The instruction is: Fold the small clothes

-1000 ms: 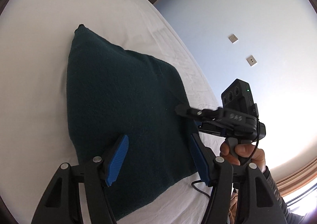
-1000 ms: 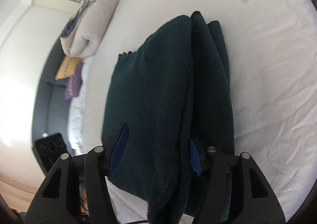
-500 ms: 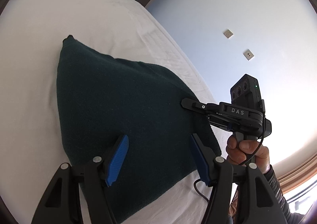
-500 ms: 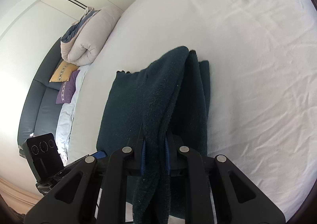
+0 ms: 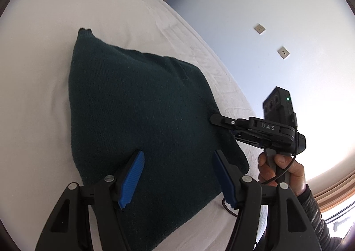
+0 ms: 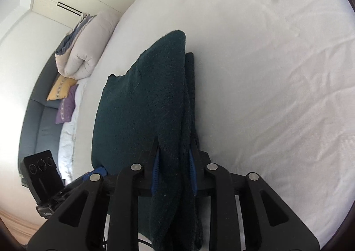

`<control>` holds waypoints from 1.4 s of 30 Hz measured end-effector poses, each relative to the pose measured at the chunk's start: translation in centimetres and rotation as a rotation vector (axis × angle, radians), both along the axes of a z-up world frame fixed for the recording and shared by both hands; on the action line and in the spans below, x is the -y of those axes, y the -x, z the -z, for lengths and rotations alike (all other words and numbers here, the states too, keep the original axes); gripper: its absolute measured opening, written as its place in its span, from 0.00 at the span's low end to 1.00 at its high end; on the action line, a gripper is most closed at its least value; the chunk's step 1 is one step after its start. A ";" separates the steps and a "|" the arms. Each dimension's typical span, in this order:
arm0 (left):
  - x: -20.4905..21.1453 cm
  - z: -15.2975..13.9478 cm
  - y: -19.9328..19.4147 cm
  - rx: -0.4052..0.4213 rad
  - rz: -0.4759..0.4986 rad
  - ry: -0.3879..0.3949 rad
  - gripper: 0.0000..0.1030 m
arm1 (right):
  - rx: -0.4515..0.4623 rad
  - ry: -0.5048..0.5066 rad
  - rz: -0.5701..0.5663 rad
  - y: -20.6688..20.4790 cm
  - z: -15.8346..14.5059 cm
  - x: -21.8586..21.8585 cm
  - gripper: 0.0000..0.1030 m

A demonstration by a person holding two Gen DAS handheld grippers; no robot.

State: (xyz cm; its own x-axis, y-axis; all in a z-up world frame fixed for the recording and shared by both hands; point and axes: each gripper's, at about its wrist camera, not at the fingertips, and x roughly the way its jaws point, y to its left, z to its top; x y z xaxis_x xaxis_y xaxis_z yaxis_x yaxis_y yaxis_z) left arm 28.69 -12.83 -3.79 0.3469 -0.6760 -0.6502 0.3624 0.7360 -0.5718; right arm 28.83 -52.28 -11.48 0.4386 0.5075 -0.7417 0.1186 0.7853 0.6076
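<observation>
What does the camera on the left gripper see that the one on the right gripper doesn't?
Only the left wrist view shows the left gripper open above the cloth, the person's hand, and two wall plates.

Only the right wrist view shows the right gripper pinching a thick fold, its jaws having just been opening a little, plus a rolled duvet and cushions.

Both show the dark green cloth on the white bed.

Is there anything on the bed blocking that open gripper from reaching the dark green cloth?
Nothing visible. The left gripper hangs open right over the dark green cloth, with only air between; the right gripper pinches its folded edge.
</observation>
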 end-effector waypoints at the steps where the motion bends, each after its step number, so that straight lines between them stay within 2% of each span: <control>1: 0.0 -0.4 0.1 0.016 -0.001 -0.007 0.64 | 0.010 0.022 0.016 0.4 -0.6 0.3 0.32; 2: 0.0 -0.8 0.3 0.037 -0.004 -0.019 0.64 | 0.028 0.048 0.038 1.1 -1.6 0.8 0.45; 3: 0.2 -1.2 0.4 0.064 -0.007 -0.040 0.64 | 0.053 0.056 0.060 2.0 -2.5 1.3 0.49; 5: 0.5 -1.5 0.5 0.097 -0.007 -0.085 0.64 | 0.119 0.018 0.050 3.7 -4.6 1.5 0.49; 8: 1.4 -0.6 0.0 0.075 0.001 -0.154 0.64 | 0.162 -0.037 -0.032 5.5 -6.3 0.1 0.49; 11: 2.2 0.2 -0.2 0.081 0.013 -0.201 0.64 | 0.100 -0.065 -0.117 7.0 -4.8 -1.5 0.49; 13: 2.6 0.6 -0.1 0.088 0.020 -0.229 0.64 | 0.050 -0.001 -0.154 8.1 -3.2 -2.2 0.49; 15: 2.9 0.7 0.0 0.090 0.028 -0.246 0.64 | 0.048 0.022 -0.156 9.2 -2.0 -1.9 0.45; 18: 3.0 0.7 0.0 0.097 0.036 -0.256 0.64 | 0.071 -0.019 -0.131 10.5 -2.3 -0.4 0.44; 22: 2.4 -0.1 0.2 0.110 0.023 -0.241 0.64 | 0.100 -0.006 -0.119 11.4 -3.9 0.4 0.46; 25: 2.3 -1.1 0.8 0.155 0.008 -0.278 0.64 | 0.162 -0.060 -0.079 11.9 -5.5 2.2 0.46; 27: 2.3 -2.3 1.2 0.214 -0.023 -0.318 0.69 | 0.202 -0.092 -0.060 11.9 -6.4 2.9 0.46; 30: 1.6 -3.4 0.9 0.282 -0.076 -0.346 0.88 | 0.186 -0.066 -0.088 11.6 -6.2 2.2 0.46; 34: 1.6 -1.9 -1.1 0.254 -0.087 -0.386 0.91 | 0.097 -0.023 -0.103 10.4 -3.3 0.7 0.46; 36: 2.8 1.0 -2.6 0.154 -0.017 -0.483 0.91 | 0.109 -0.052 -0.083 10.9 -2.8 1.3 0.46; 37: 2.9 1.8 -2.7 0.153 -0.012 -0.498 0.94 | 0.110 -0.055 -0.078 11.3 -2.7 1.4 0.46; 40: 2.0 1.8 -2.3 0.164 -0.039 -0.451 0.94 | 0.125 -0.025 -0.086 11.9 -3.2 1.7 0.46; 42: 1.1 0.8 -2.2 0.185 -0.095 -0.404 0.94 | 0.152 -0.015 -0.068 11.8 -3.9 2.3 0.46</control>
